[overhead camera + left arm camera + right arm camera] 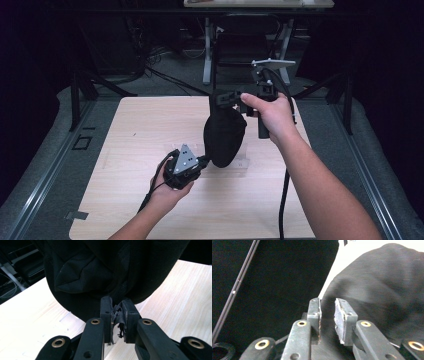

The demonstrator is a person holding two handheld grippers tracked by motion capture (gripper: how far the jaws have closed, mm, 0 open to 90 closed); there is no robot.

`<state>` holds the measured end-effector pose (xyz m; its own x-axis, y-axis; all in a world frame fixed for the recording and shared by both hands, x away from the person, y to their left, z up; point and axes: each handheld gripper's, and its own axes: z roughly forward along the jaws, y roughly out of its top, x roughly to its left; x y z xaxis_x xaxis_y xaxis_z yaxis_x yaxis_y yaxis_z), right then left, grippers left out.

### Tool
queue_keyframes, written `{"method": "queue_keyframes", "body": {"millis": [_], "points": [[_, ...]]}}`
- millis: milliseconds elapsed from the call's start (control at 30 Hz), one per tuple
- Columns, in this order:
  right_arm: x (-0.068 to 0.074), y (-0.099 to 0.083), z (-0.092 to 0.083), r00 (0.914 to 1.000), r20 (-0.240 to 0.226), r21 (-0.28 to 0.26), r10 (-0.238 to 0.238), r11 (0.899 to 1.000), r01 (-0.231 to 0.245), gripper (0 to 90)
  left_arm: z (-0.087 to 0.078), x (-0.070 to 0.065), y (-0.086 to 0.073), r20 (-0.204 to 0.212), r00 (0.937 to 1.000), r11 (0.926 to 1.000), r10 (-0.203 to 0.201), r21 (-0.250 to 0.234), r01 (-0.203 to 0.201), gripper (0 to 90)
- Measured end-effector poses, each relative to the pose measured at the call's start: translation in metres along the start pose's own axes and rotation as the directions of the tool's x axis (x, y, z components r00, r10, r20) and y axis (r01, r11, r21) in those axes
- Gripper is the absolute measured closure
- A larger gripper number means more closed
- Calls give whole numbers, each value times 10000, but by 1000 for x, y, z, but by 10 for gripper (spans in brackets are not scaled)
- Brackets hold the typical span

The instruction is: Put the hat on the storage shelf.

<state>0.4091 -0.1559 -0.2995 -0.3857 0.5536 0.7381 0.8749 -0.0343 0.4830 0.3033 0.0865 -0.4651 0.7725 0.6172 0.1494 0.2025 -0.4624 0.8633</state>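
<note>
- Hanging in the air above the middle of the pale wooden bench (pixel 140 130): a black cloth (pixel 225 135), drooping in a rounded bundle, its lowest part just above the bench surface.
- Pinching the lower edge of the black cloth (pixel 112 272): the left claw (pixel 204 161), jaws pressed together on a thin fold of fabric, frayed threads showing between the pads (pixel 106 312) in the left gripper view.
- Sitting low and near the bench, at the cloth's lower left side: that same left claw, gripped from below by the left hand (pixel 167 192).
- Holding up near the top of the cloth, raised well above the bench: the right claw (pixel 227 97), carried by the right hand (pixel 272 115) with the grey three-cornered plate (pixel 272 63) on top.
- Standing somewhat apart in the right gripper view: the right claw (pixel 327 315), a gap showing between its pads (pixel 339 320), black cloth (pixel 382 290) lying in and behind that gap, not visibly squeezed.
- Trailing down over the bench edge from the right hand: a black cable (pixel 284 200).
- Lying flat under the cloth on the bench: a faint clear sheet (pixel 242 162).
</note>
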Motion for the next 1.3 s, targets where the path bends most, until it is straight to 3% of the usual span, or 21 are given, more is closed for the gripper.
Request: {"method": "queue_keyframes", "body": {"millis": [133, 233, 633, 933, 1067, 1300], "points": [[-3, -4, -5, 9998, -178, -125, 44, 9999, -46, 720, -2, 3, -1, -37, 10000, 10000, 36, 6, -36, 827], [-4, -9, -7, 9998, 12, -63, -174, 9998, 174, 714, -3, 4, -2, -124, 9999, 10000, 9, 44, -8, 832], [-12, -17, -15, 9990, 332, -246, -310, 9992, 318, 701, -8, 10, -7, -252, 9996, 9999, -138, 78, 140, 848], [-16, -19, -25, 9987, 433, -393, -252, 9989, 269, 693, -12, 17, -20, -526, 9985, 9989, -115, 443, 138, 853], [-18, -20, -27, 9986, 481, -451, -215, 9987, 236, 689, -8, 21, -32, -621, 9976, 9961, -301, 805, 351, 850], [-22, -22, -31, 9966, 772, -536, -277, 9981, 319, 664, -11, 25, -48, -743, 9942, 9934, -772, 789, 831, 834]]}}
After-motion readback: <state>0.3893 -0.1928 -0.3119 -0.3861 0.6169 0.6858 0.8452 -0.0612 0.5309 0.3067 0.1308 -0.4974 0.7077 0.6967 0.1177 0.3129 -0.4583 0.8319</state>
